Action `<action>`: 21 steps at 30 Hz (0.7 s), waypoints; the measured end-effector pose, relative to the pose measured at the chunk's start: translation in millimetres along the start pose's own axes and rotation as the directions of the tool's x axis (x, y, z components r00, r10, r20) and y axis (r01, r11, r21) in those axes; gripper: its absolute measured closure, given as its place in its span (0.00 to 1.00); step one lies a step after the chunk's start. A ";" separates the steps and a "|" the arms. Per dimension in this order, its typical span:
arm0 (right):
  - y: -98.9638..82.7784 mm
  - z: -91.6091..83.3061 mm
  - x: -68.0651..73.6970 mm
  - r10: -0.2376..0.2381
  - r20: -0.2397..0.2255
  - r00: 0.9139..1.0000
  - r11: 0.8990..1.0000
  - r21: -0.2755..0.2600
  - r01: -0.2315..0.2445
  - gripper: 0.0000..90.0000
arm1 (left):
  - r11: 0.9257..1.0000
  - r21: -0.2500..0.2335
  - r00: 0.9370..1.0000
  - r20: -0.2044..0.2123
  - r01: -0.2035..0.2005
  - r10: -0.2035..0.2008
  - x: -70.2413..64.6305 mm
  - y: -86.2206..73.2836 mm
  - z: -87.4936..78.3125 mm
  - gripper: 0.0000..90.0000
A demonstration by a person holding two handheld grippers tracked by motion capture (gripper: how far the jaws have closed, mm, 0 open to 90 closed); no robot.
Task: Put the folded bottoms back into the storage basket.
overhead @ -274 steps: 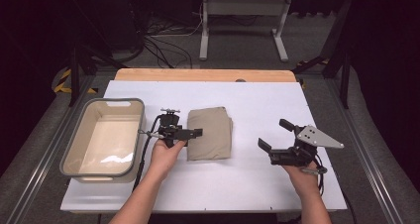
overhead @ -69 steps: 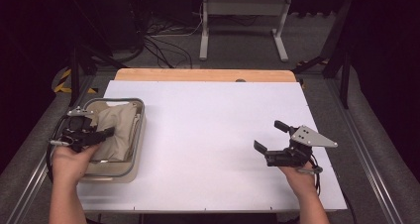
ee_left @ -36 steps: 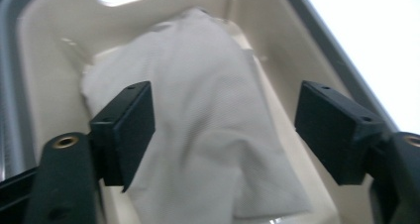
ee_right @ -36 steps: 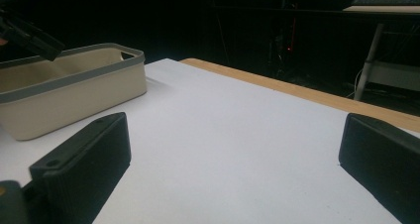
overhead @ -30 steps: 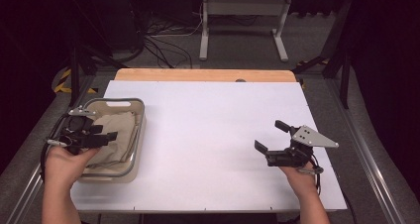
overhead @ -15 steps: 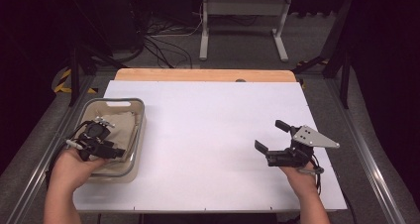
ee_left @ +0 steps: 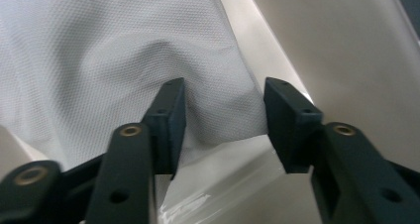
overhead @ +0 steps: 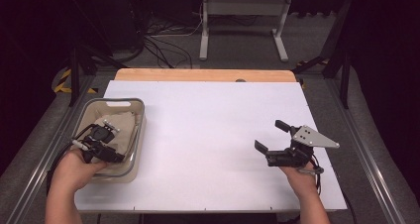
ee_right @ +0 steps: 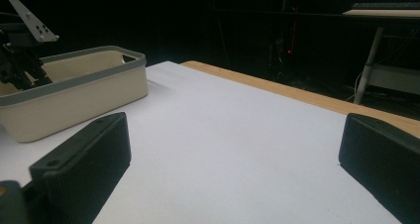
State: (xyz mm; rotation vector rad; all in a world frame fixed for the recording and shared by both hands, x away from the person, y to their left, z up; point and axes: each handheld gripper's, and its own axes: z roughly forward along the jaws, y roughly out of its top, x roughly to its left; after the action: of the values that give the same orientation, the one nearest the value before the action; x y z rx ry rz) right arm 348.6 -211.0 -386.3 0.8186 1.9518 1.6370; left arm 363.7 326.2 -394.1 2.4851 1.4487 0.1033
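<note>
Cloth (overhead: 120, 126), beige and crumpled, lying inside grey-rimmed tub (overhead: 136, 135) at left edge of white worktop (overhead: 213, 135), directly under left tongs (overhead: 101, 135). Left tongs lowered into tub, pointing down at cloth, held from near side by left hand (overhead: 74, 167). Jaws part-way apart, just been closing; in left gripper view a raised fold of cloth (ee_left: 218, 110) sitting between the two black pads (ee_left: 171, 122), fabric against inner face of the left-hand pad, narrow gap seeming to remain at the other pad; firm pinch not confirmed. Pale tub wall (ee_left: 337, 50) past and to right of cloth in same view, glossy tub floor below the fold. Right tongs (overhead: 273, 137) well apart from tub, across a broad bare stretch of worktop, held low over its right side by right hand (overhead: 302, 177), grey three-cornered plate on top. Jaws spread wide, nothing between them but worktop surface. Seen from right tongs (ee_right: 228, 174): tub (ee_right: 74, 97) far off at upper left, with part of left tongs showing above its rim. Wooden strip (overhead: 203, 75) along far worktop edge, beyond both tongs.
</note>
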 end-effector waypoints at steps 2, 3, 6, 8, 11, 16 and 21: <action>-0.1 0.2 -0.2 0.001 0.000 1.000 1.000 0.000 -0.001 0.00 | 1.000 0.018 1.000 0.005 -0.002 0.002 -0.8 0.4 2.2 0.68; -0.1 0.2 -0.2 0.001 0.000 1.000 1.000 0.000 -0.001 0.00 | 1.000 0.018 1.000 0.005 -0.002 0.002 -0.8 0.4 2.2 0.69; 0.0 0.1 -0.1 -0.001 0.000 1.000 1.000 0.000 0.001 0.00 | 1.000 0.030 1.000 0.011 0.001 -0.002 -0.3 0.3 3.0 0.75; 0.0 0.1 -0.1 -0.001 0.000 1.000 1.000 -0.001 0.001 0.00 | 1.000 0.021 1.000 0.015 0.024 -0.024 0.8 0.0 1.2 0.83; 0.1 -0.1 0.0 0.000 0.001 1.000 1.000 -0.001 0.000 0.00 | 1.000 0.013 1.000 -0.006 -0.001 0.001 -0.3 0.1 0.3 0.91; 0.5 -0.7 -0.2 0.001 0.003 1.000 1.000 -0.004 -0.001 0.00 | 1.000 -0.006 0.999 -0.044 -0.030 0.030 -5.4 2.6 -4.2 0.93; 0.6 -0.9 -0.4 0.003 0.003 1.000 1.000 -0.005 -0.003 0.00 | 0.998 -0.015 0.998 -0.033 -0.055 0.055 -12.0 4.8 -7.6 0.93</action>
State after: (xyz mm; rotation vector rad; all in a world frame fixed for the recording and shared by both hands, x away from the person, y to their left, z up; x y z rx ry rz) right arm 348.3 -211.9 -385.5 0.8223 1.9444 1.6403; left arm 360.2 315.0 -384.7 2.5222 1.3869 0.1662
